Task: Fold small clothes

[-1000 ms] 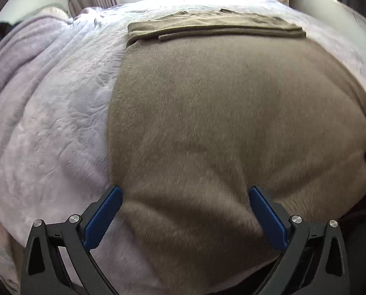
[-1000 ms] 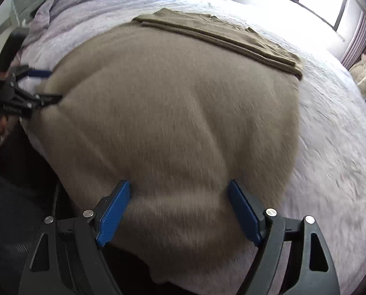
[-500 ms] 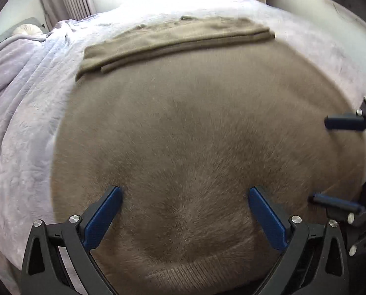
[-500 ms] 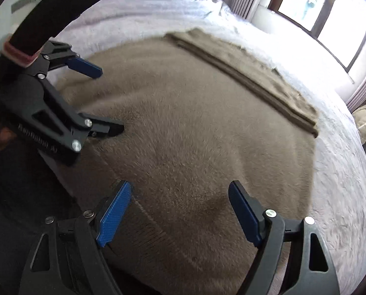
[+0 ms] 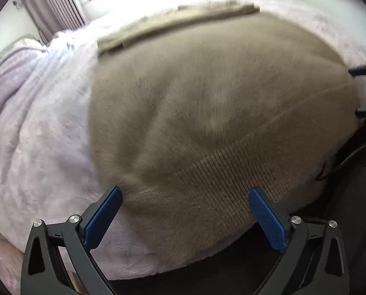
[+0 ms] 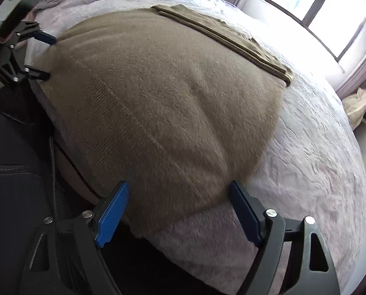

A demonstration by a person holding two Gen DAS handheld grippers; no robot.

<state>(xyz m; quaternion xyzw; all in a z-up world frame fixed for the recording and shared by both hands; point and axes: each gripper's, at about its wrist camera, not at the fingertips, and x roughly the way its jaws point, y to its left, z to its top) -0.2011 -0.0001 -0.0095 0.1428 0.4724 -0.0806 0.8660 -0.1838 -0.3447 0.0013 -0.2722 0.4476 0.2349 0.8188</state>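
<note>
Two grippers, left [image 5: 185, 205] and right [image 6: 180, 202], are hovering with fingers spread and gripping nothing, each at one near corner of the fuzzy taupe knitted sweater [image 6: 163, 98] lying flat on the lilac-covered bed [image 6: 318, 159], its ribbed hem [image 5: 232, 179] running between them.

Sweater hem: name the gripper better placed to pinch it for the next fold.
Left, narrowly. The left gripper is open, with the ribbed hem filling the gap between its fingers. The right gripper, also open, straddles mostly plain knit at the sweater corner.
</note>
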